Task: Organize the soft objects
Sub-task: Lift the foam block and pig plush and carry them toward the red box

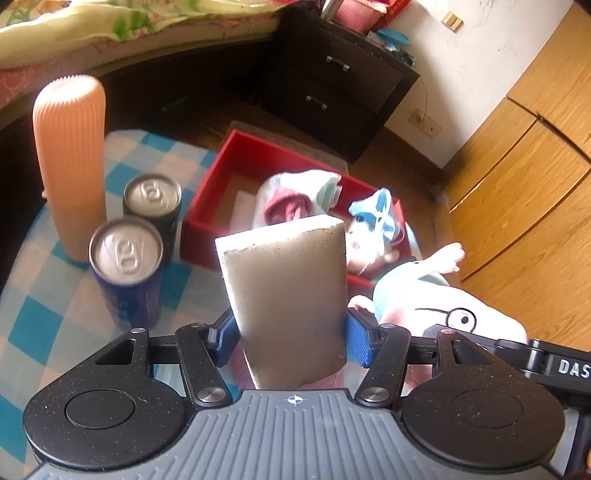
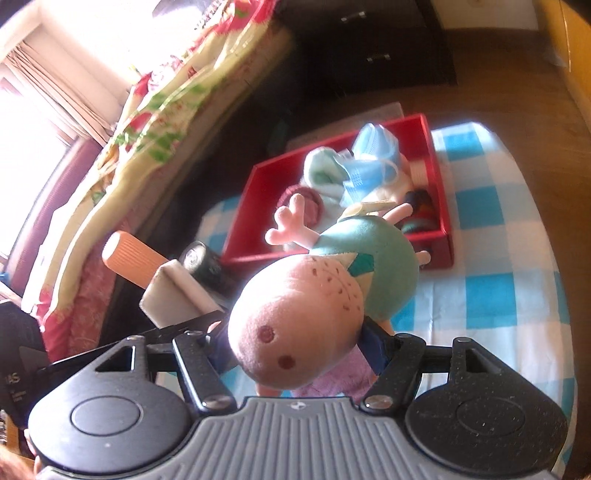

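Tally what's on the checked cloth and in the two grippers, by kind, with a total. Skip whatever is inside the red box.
Drink cans: 2
Orange ribbed bottle: 1
Red box: 1
Sponge, in the left gripper: 1
Plush pig, in the right gripper: 1
Total: 6

You're in somebody's bedroom, a lived-in home one. There's a bed with a yellow-green floral quilt [image 1: 110, 26] along the far side, a dark wooden nightstand with two metal-handled drawers [image 1: 332, 85] beside it, and honey-coloured wooden wardrobe doors [image 1: 517, 177] on the right. You've got striped curtains over a bright window [image 2: 44, 85], wood flooring, and a blue-and-white checked cloth [image 2: 491, 288] over the low table.
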Available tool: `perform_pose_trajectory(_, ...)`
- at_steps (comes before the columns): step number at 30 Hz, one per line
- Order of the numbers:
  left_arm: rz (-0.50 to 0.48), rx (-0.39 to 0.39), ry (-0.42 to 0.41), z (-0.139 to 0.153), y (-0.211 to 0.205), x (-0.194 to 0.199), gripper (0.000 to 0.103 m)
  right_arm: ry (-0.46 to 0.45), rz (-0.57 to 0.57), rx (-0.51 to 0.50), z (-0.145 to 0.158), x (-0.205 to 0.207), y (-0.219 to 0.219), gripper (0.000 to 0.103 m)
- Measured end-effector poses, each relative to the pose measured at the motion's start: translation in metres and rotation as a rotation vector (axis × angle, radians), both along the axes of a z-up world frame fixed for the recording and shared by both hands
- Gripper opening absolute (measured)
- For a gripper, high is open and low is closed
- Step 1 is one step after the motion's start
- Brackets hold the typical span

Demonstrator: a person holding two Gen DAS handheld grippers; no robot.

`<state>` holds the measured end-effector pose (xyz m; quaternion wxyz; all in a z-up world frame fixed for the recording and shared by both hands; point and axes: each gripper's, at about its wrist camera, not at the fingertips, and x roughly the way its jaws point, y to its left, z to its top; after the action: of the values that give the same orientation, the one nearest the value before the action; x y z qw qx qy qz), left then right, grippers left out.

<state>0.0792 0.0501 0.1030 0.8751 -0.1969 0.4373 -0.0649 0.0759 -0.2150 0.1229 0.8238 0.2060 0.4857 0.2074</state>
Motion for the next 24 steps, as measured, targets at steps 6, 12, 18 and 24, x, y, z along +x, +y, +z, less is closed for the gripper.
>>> perform_pose_trajectory(6, 0.009, -0.007, -0.029, 0.012, 0.002, 0.005, 0.060, -0.061, 0.005, 0.036, 0.023, -0.002, 0.000, 0.047)
perform_pose_trajectory(12, -0.001, 0.031, -0.040, 0.028, -0.001, 0.014, 0.060, -0.100, 0.022, 0.004, 0.042, 0.002, 0.007, 0.047)
perform_pose_trajectory(18, 0.015, 0.107, -0.064, 0.045, -0.002, 0.034, 0.060, -0.140, 0.035, -0.072, 0.063, 0.016, 0.010, 0.047)
perform_pose_trajectory(24, 0.004, 0.167, -0.092, 0.058, -0.013, 0.058, 0.060, -0.196, 0.028, -0.102, 0.088, 0.035, 0.012, 0.047)
